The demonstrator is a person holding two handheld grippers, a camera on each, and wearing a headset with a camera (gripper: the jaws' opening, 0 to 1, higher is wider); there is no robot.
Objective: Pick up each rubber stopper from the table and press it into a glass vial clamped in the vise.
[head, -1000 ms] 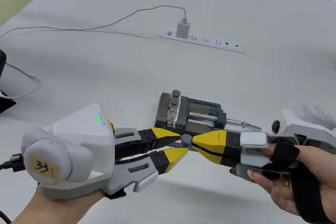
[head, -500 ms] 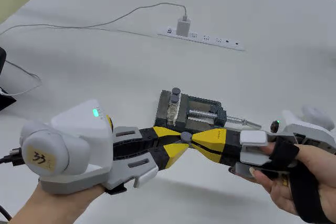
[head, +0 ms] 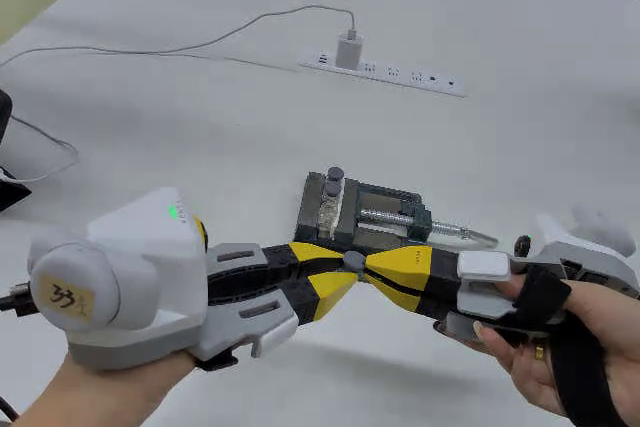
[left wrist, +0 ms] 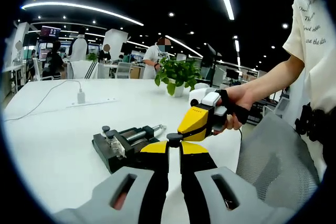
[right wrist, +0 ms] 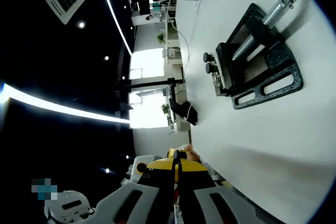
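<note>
A small grey rubber stopper hangs in the air between the tips of both grippers, in front of the dark vise. My left gripper comes from the left with its yellow jaws drawn close on the stopper. My right gripper comes from the right, its jaws pinched together at the same stopper. The vise clamps a glass vial. Two grey stoppers stand at the vise's far end. The vise lies above the tips in the right gripper view.
A white power strip with a charger and a long cable lies at the far side of the white table. A dark object sits at the left edge. People and a potted plant are beyond the table.
The left gripper's jaws, spread apart a second ago, have closed in toward the stopper at the right gripper's tips. Both hands have drifted slightly lower in the picture.
</note>
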